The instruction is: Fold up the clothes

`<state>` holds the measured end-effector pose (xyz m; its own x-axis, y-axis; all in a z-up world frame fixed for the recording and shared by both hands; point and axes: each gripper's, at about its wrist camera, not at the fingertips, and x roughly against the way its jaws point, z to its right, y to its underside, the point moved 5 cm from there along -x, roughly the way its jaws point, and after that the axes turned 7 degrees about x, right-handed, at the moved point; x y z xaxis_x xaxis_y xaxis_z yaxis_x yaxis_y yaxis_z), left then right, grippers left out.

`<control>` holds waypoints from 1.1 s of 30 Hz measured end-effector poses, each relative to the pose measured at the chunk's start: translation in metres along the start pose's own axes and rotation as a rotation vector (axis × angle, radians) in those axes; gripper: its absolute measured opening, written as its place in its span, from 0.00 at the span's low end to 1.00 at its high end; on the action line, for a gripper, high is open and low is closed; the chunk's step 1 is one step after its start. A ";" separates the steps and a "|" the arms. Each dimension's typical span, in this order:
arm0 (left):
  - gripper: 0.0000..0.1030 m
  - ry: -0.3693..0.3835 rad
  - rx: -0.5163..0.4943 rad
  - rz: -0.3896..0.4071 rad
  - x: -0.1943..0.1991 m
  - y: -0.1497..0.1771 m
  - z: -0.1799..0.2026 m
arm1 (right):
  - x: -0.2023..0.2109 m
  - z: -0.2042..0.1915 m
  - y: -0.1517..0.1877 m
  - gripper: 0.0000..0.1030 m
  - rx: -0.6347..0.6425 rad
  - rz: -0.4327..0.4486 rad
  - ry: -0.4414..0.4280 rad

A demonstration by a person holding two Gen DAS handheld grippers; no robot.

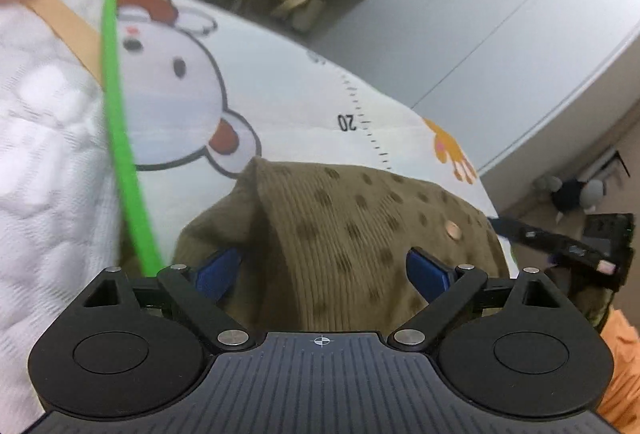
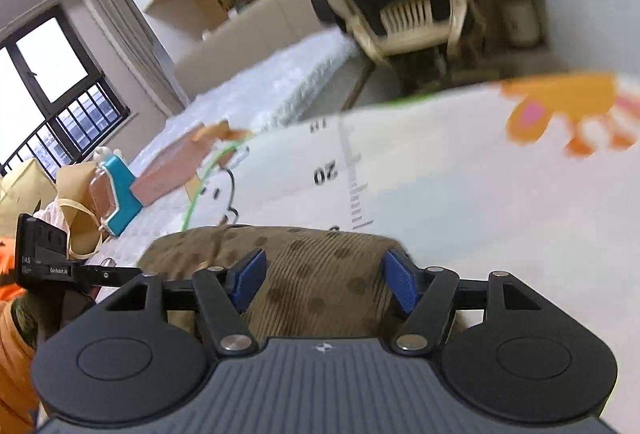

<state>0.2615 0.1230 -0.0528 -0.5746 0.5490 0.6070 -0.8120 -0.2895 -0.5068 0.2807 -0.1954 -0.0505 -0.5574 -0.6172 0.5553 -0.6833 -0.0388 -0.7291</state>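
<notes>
Both pictures are blurry, so small things are hard to make out. The brown garment (image 1: 340,230) is a soft, ribbed cloth with dark dots, bunched in a lump on a white play mat (image 1: 288,101). Its near part is hidden under the tongs in both views, so its whole shape cannot be told.

The left gripper (image 1: 324,270) has its blue pads spread wide, with the cloth lying between them but not squeezed. The right gripper (image 2: 322,284) is spread wide too, with the cloth humped up between its pads.

Only the left view shows one round button (image 1: 453,228) on the cloth, a cartoon chicken (image 1: 168,81) printed on the mat, and the mat's bright green edge (image 1: 120,129). Only the right view shows a window (image 2: 44,73), a blue toy-like thing (image 2: 120,193) and brown paper bags (image 2: 76,209) on a bumpy white bed cover (image 2: 256,93). Both views show a cream plastic chair (image 2: 408,13), cut off at the top.
</notes>
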 end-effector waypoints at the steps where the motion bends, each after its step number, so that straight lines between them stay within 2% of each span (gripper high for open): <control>1: 0.89 -0.002 0.013 -0.007 -0.011 -0.005 -0.002 | -0.013 0.002 -0.002 0.64 -0.002 -0.008 0.003; 2: 0.87 -0.005 0.026 -0.013 -0.022 -0.009 -0.004 | -0.023 0.003 -0.006 0.63 0.011 0.000 0.010; 4: 0.64 0.007 0.012 -0.009 -0.037 -0.020 -0.002 | -0.034 0.005 -0.018 0.50 0.035 0.024 0.018; 5: 0.63 0.003 -0.002 0.000 -0.041 -0.026 0.000 | -0.038 0.007 -0.025 0.47 0.035 0.036 0.021; 7: 0.58 0.016 -0.025 0.029 -0.048 -0.042 0.004 | -0.044 0.011 -0.039 0.34 0.039 0.061 0.036; 9: 0.49 0.053 -0.044 0.073 -0.049 -0.060 0.011 | -0.045 0.011 -0.058 0.28 0.057 0.102 0.052; 11: 0.49 0.086 -0.072 0.116 -0.045 -0.075 0.020 | -0.042 0.008 -0.076 0.25 0.081 0.148 0.053; 12: 0.49 0.089 -0.093 0.130 -0.042 -0.080 0.024 | -0.040 0.006 -0.083 0.25 0.100 0.160 0.057; 13: 0.51 0.059 -0.125 0.124 -0.043 -0.081 0.026 | -0.039 0.005 -0.086 0.25 0.126 0.154 0.066; 15: 0.55 -0.026 -0.181 0.077 -0.048 -0.072 0.019 | -0.042 0.005 -0.078 0.25 0.194 0.082 0.119; 17: 0.58 -0.113 -0.219 0.023 -0.048 -0.052 0.004 | -0.045 0.014 -0.056 0.25 0.260 -0.015 0.188; 19: 0.71 -0.194 -0.258 -0.028 -0.046 -0.033 -0.010 | -0.042 0.025 -0.031 0.37 0.309 -0.096 0.266; 20: 0.71 -0.206 -0.276 -0.031 -0.039 -0.026 -0.016 | -0.036 0.031 -0.021 0.40 0.310 -0.117 0.296; 21: 0.71 -0.198 -0.282 -0.029 -0.029 -0.021 -0.018 | -0.027 0.037 -0.013 0.46 0.294 -0.124 0.311; 22: 0.75 -0.173 -0.271 -0.027 -0.020 -0.018 -0.018 | -0.017 0.041 -0.008 0.47 0.265 -0.123 0.309; 23: 0.79 -0.143 -0.257 -0.023 -0.011 -0.016 -0.018 | -0.007 0.044 -0.007 0.48 0.222 -0.103 0.279; 24: 0.88 -0.096 -0.233 -0.009 -0.004 -0.017 -0.016 | 0.001 0.044 -0.010 0.53 0.182 -0.074 0.243; 25: 0.91 -0.067 -0.210 0.005 -0.003 -0.018 -0.014 | 0.005 0.043 -0.012 0.59 0.148 -0.046 0.208; 27: 0.91 -0.076 -0.173 0.019 -0.015 -0.018 -0.013 | 0.003 0.040 -0.016 0.61 0.094 -0.007 0.140; 30: 0.90 -0.089 -0.118 0.040 -0.034 -0.018 -0.012 | -0.026 0.035 -0.010 0.61 0.076 -0.019 0.109; 31: 0.89 -0.094 -0.099 0.047 -0.040 -0.018 -0.011 | -0.035 0.032 -0.006 0.58 0.073 -0.025 0.104; 32: 0.85 -0.100 -0.086 0.054 -0.044 -0.018 -0.010 | -0.042 0.028 -0.004 0.50 0.080 -0.029 0.104; 33: 0.51 -0.116 -0.098 0.061 -0.042 -0.020 -0.005 | -0.047 0.022 -0.004 0.21 0.100 -0.032 0.108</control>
<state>0.3022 0.1099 -0.0710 -0.6352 0.4372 0.6367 -0.7645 -0.2386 -0.5988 0.3195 -0.1834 -0.0825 -0.5871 -0.5267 0.6147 -0.6543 -0.1384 -0.7434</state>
